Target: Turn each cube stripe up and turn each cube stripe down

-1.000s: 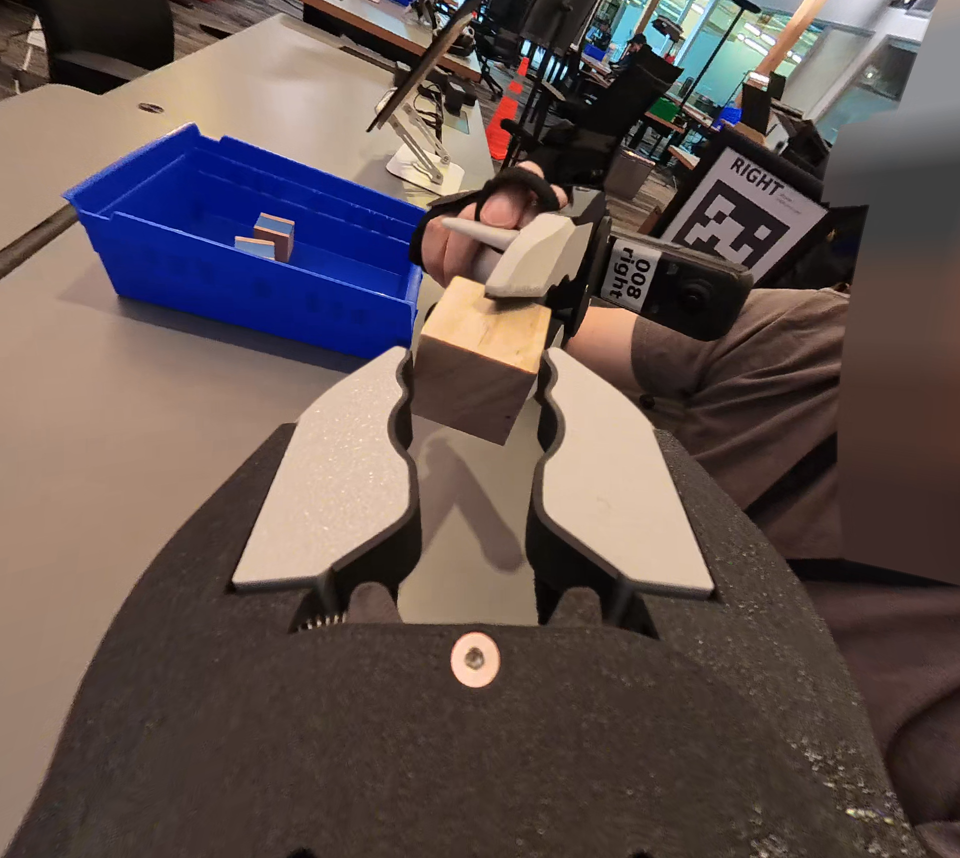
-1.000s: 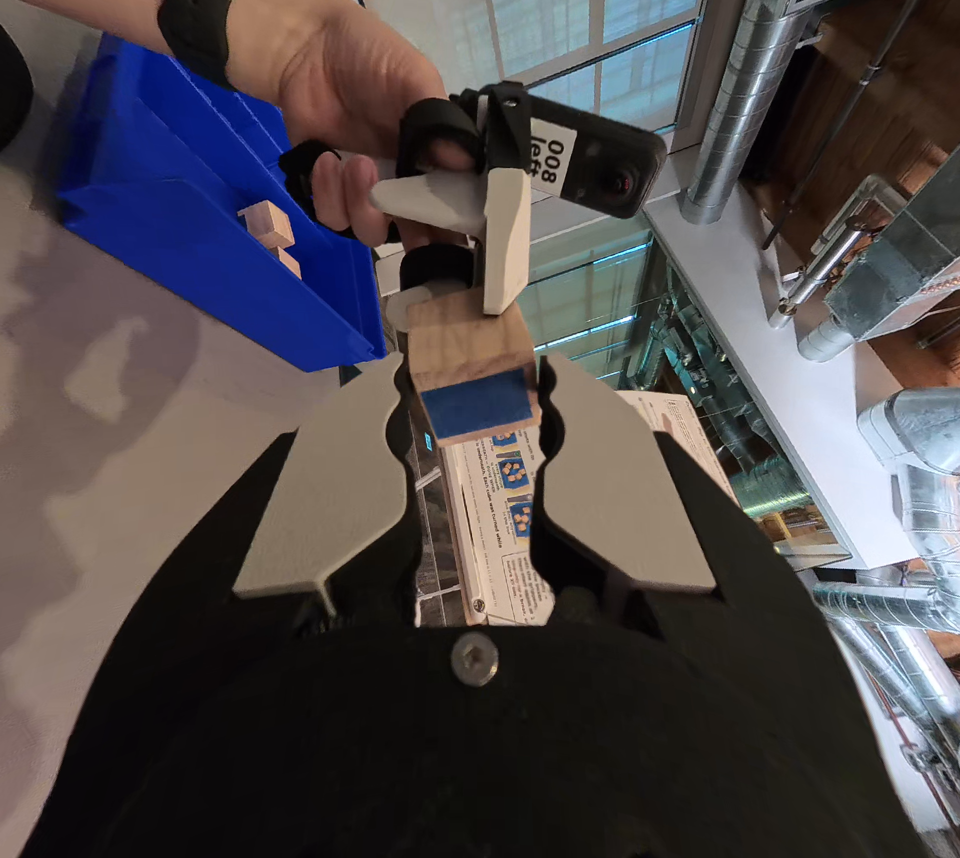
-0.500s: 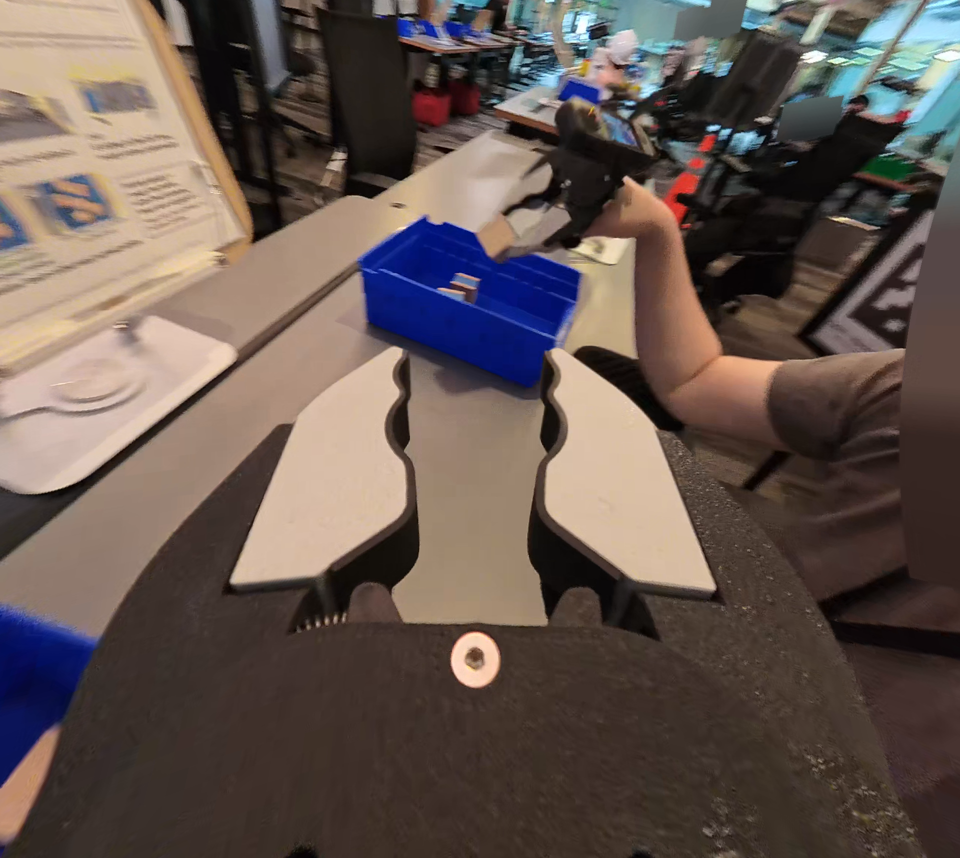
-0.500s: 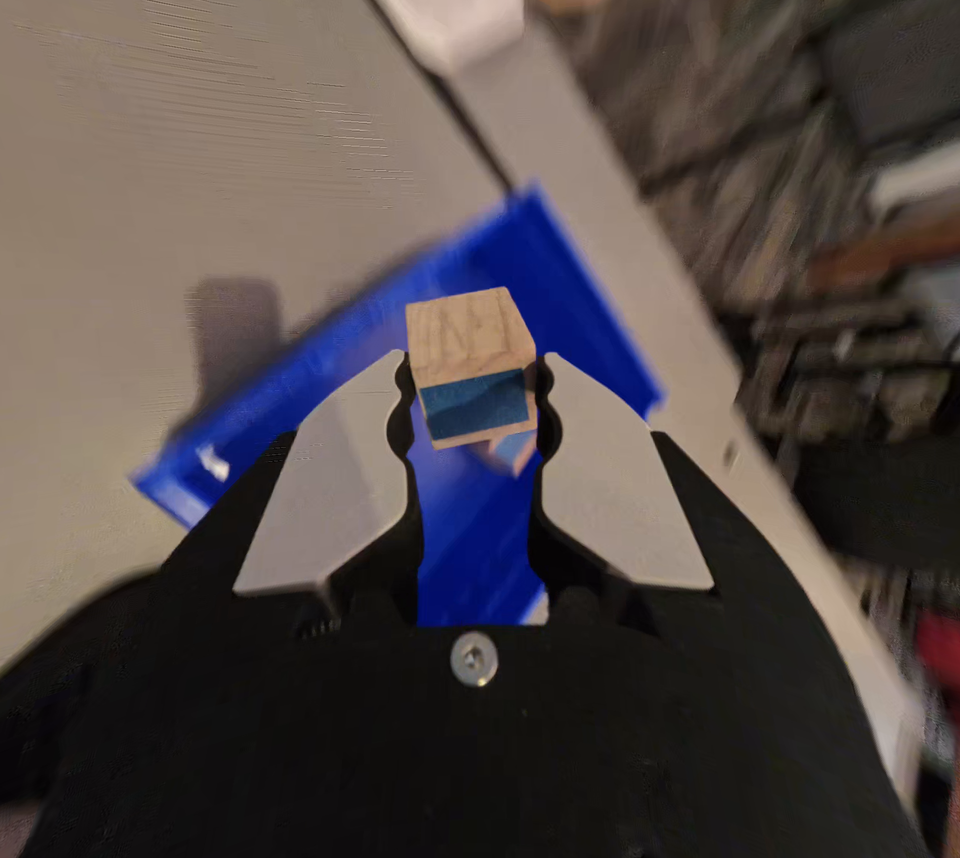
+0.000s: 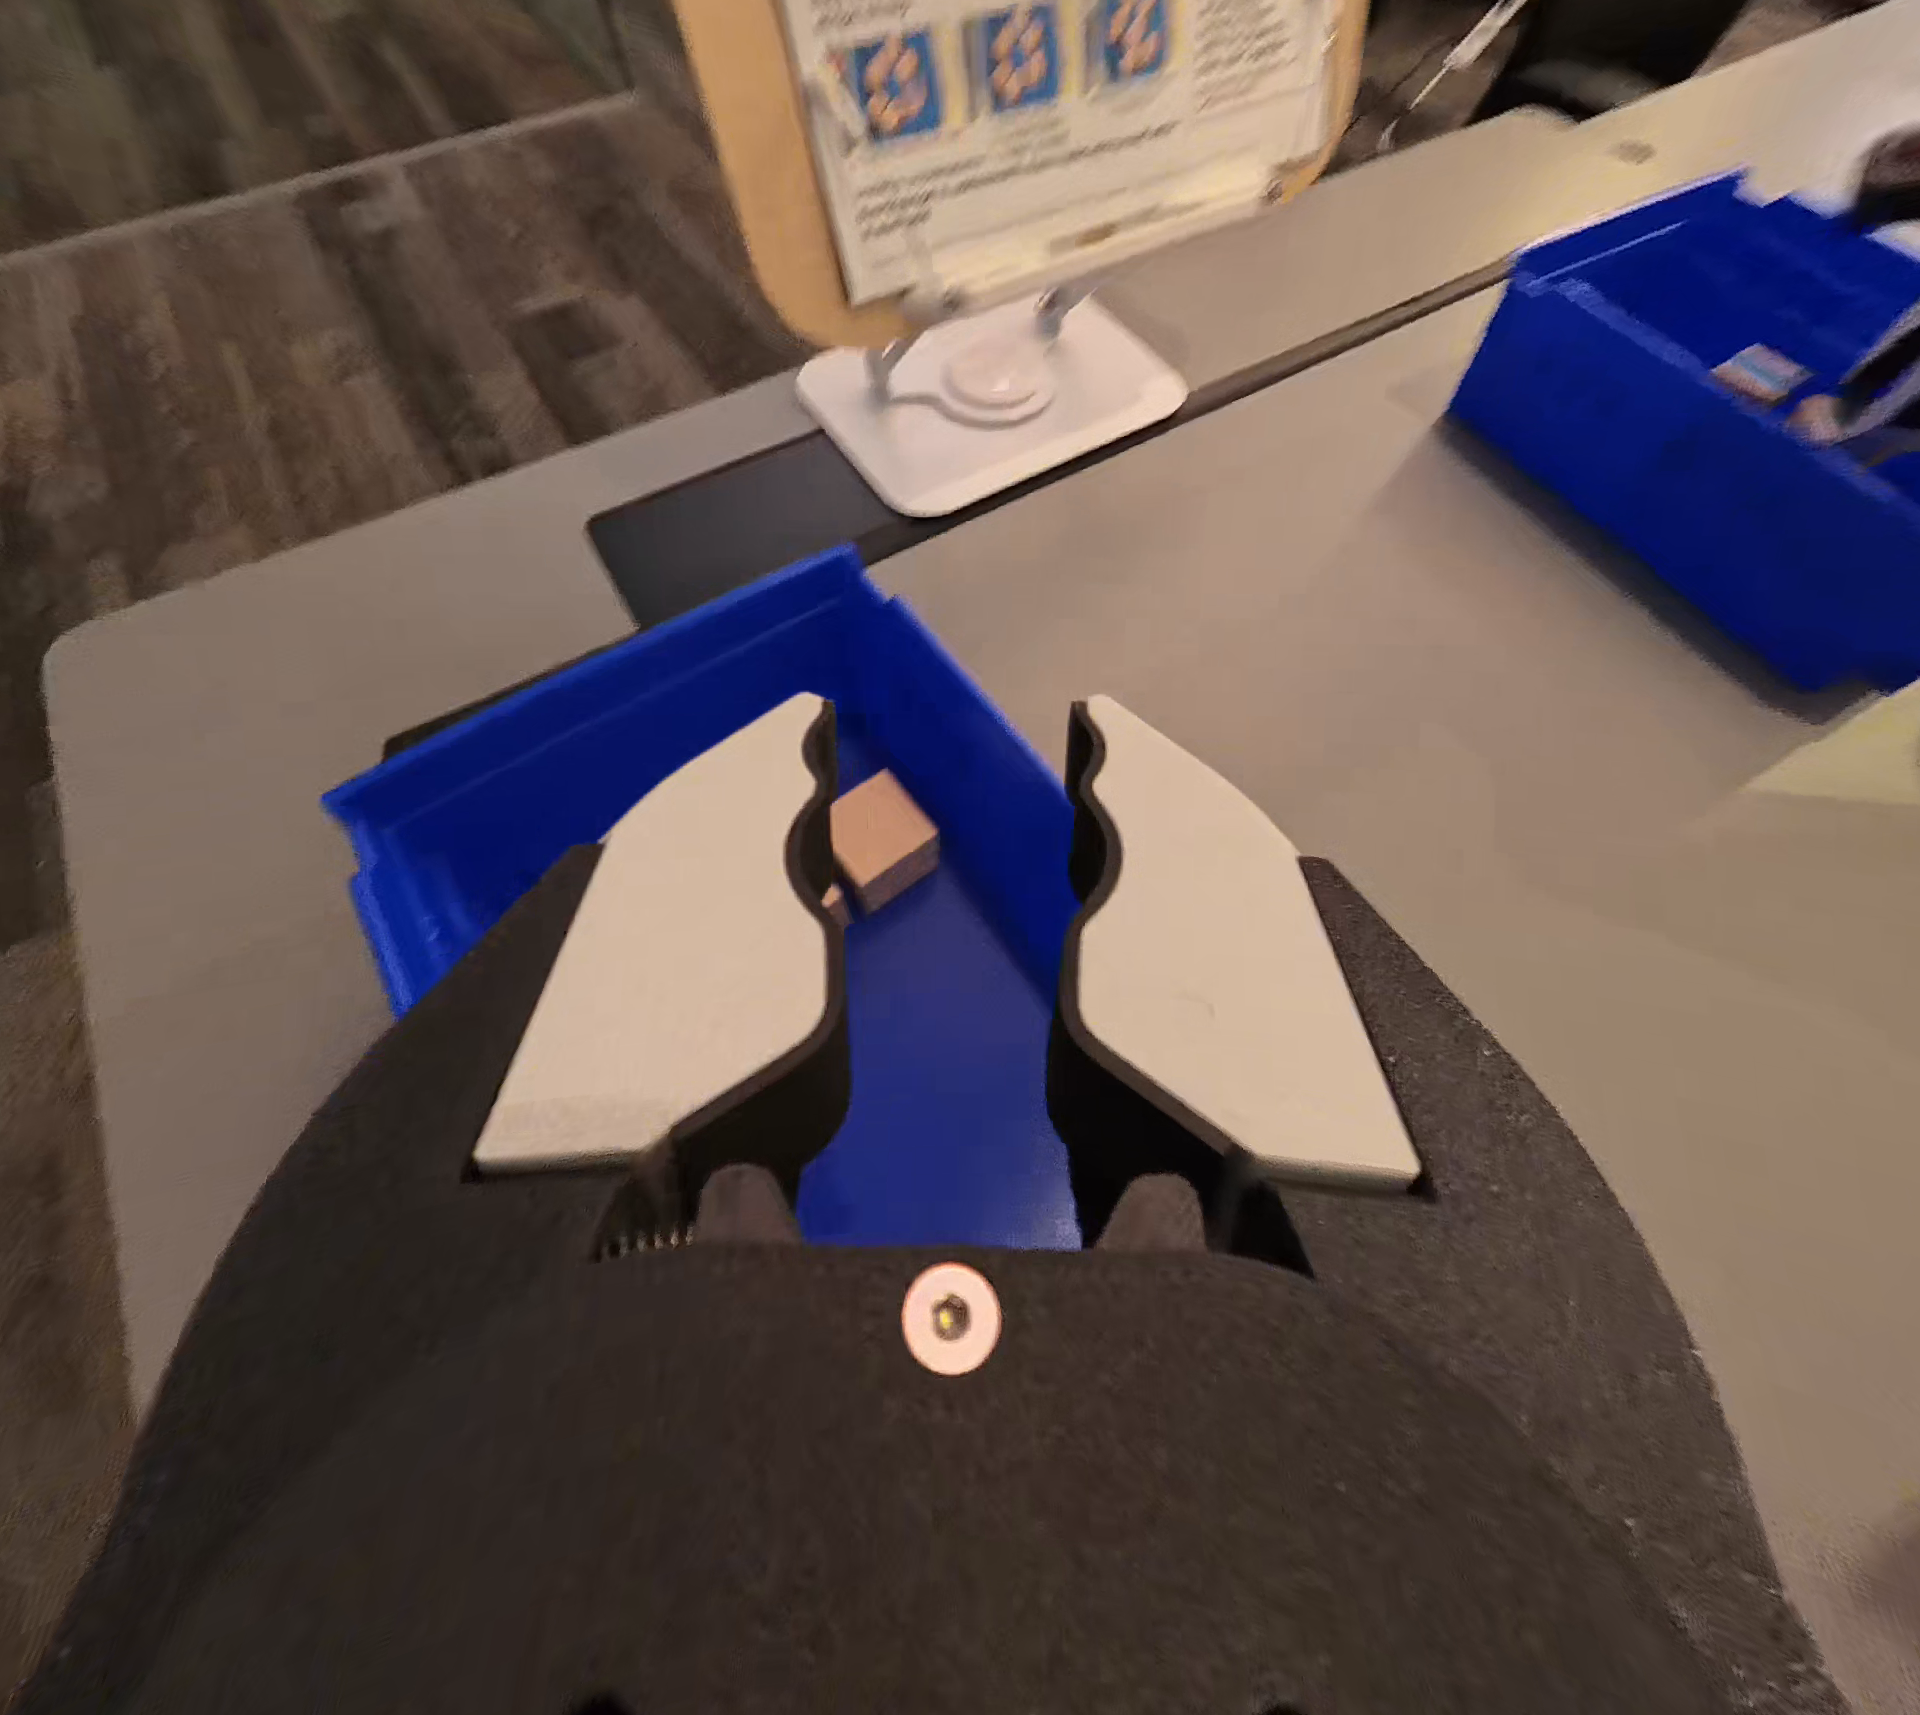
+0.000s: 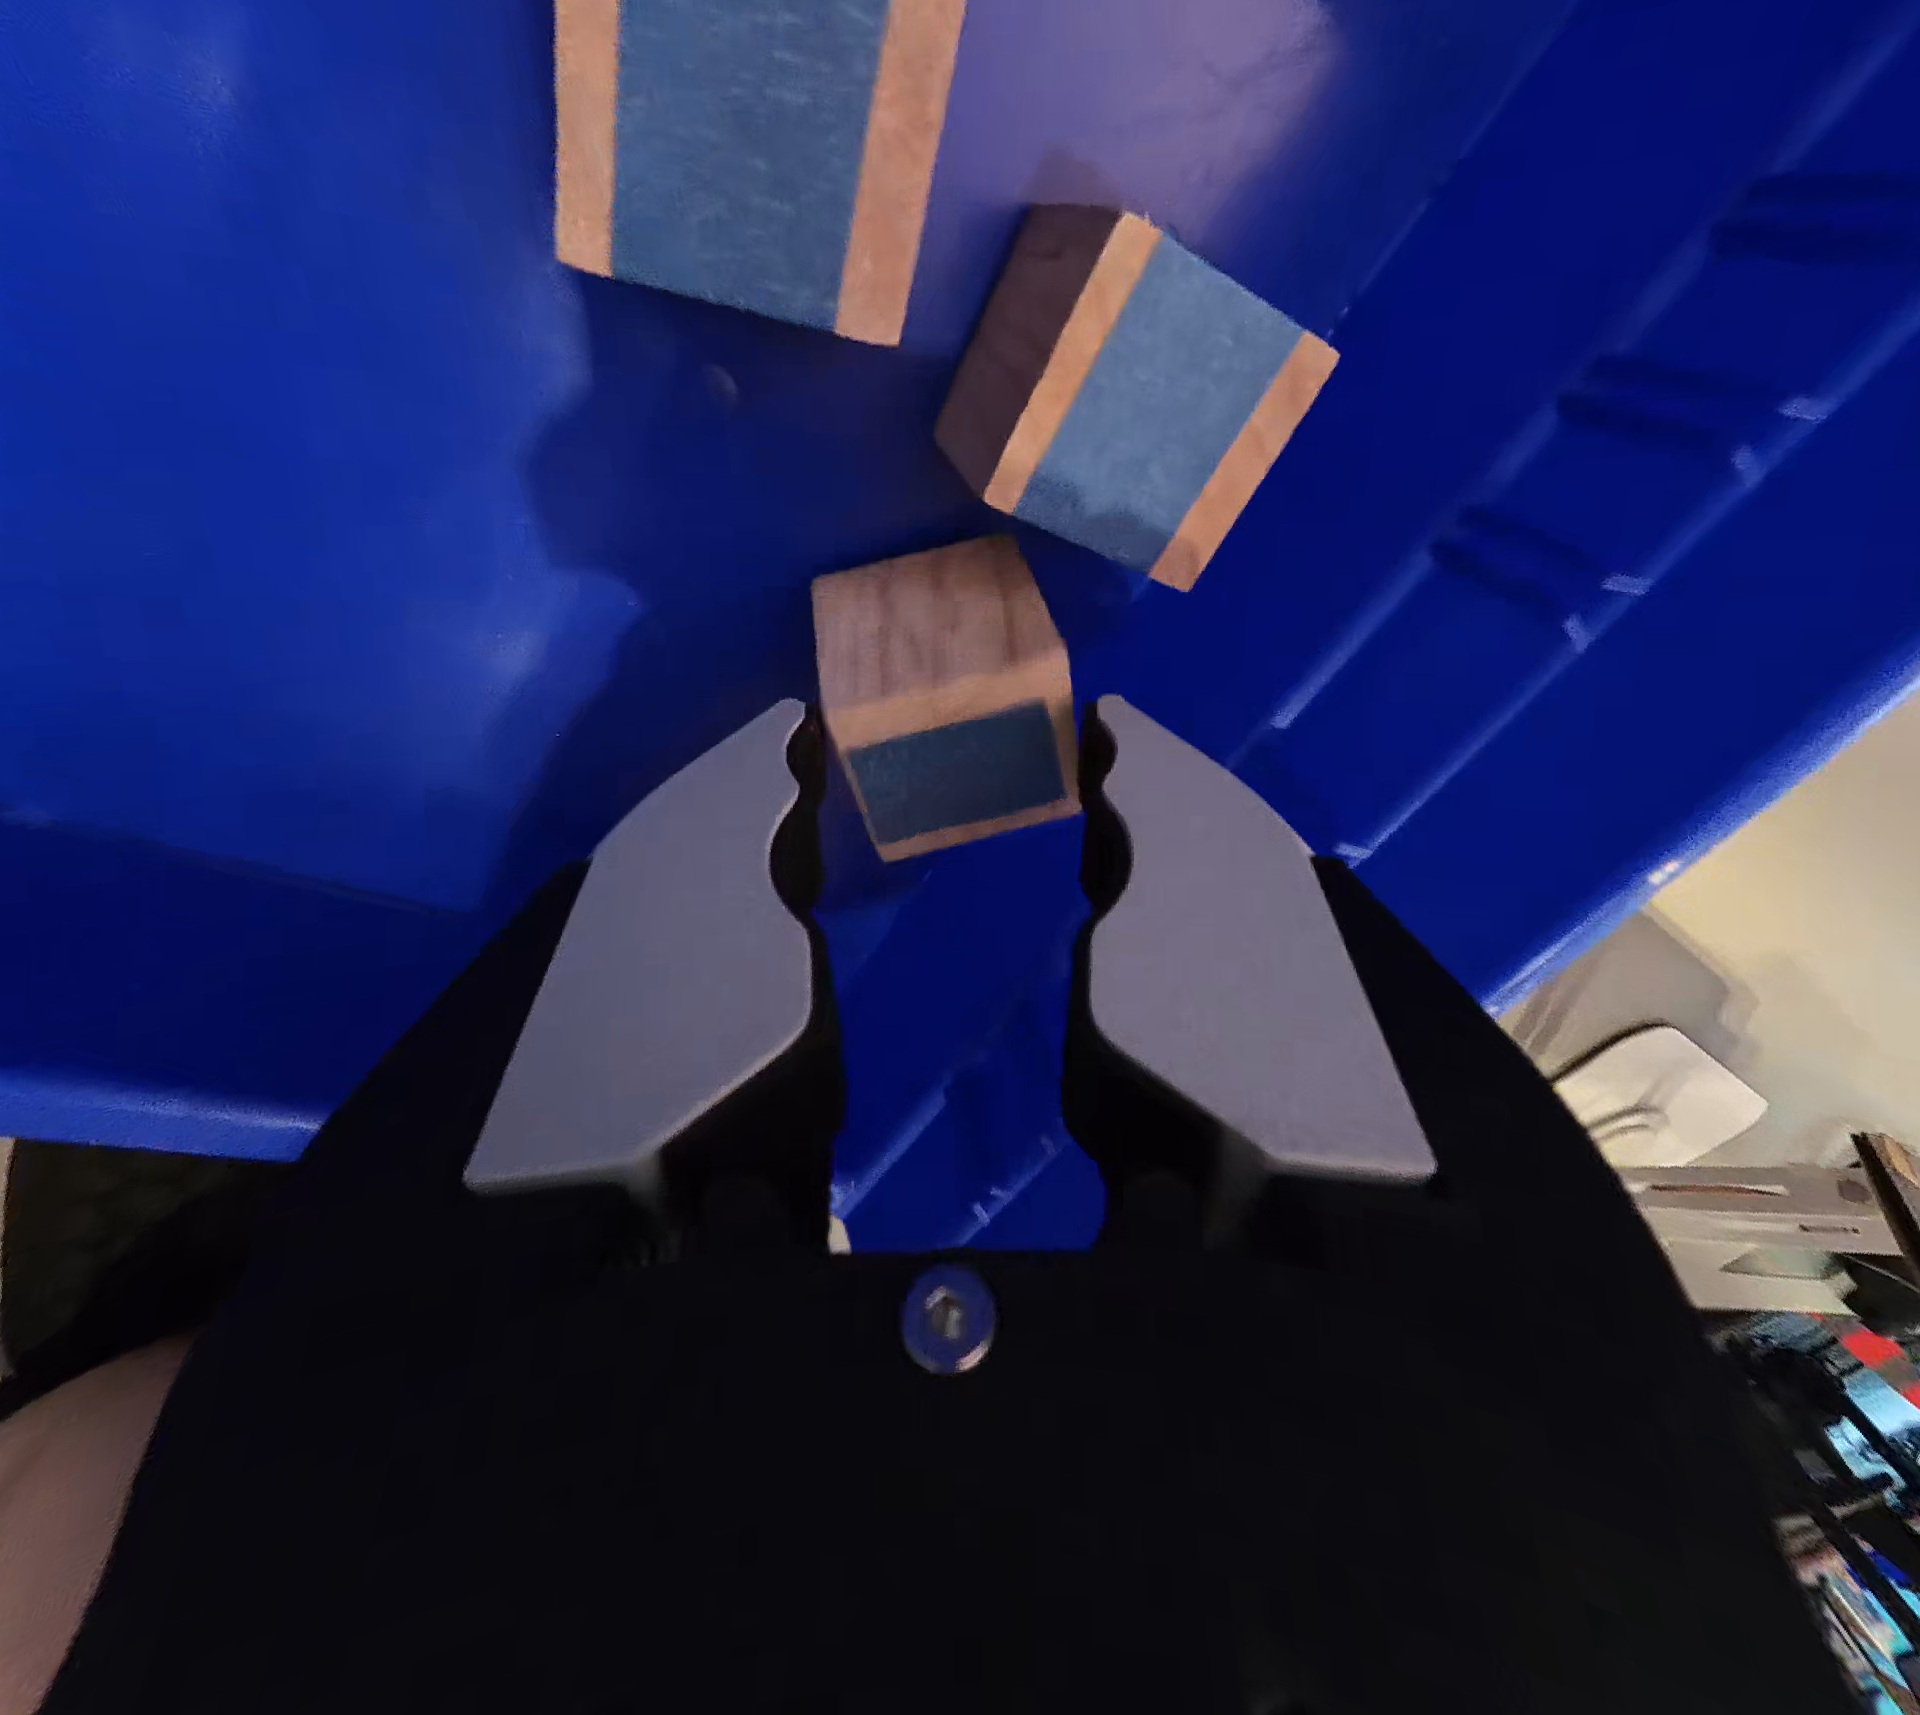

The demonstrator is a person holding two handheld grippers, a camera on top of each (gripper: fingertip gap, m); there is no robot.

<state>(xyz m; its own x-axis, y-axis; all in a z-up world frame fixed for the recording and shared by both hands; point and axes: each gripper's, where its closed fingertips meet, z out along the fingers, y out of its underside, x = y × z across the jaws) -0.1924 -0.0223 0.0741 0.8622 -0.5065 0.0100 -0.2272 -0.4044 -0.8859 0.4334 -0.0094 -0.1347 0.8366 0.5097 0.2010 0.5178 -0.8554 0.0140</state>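
In the left wrist view my left gripper [image 5: 951,730] is open and empty above a blue bin [image 5: 623,730]. A plain-sided wooden cube [image 5: 883,839] lies on that bin's floor, below and between my fingertips, apart from them. In the right wrist view my right gripper [image 6: 945,730] is shut on a wooden cube [image 6: 940,699] whose blue stripe faces the camera. It holds the cube low inside a second blue bin [image 6: 312,315]. Two cubes [image 6: 758,65] [image 6: 1143,398] lie there stripe up. That bin also shows at the right of the left wrist view [image 5: 1662,439].
A printed sheet on a brown board [image 5: 1039,55] stands on a white base [image 5: 987,408] at the back of the grey table [image 5: 1351,730]. The table's edge and the carpet floor lie to the left.
A second ago both grippers gripped one cube. My left gripper let go and swung left over the near bin. My right gripper carried the cube down into the other bin.
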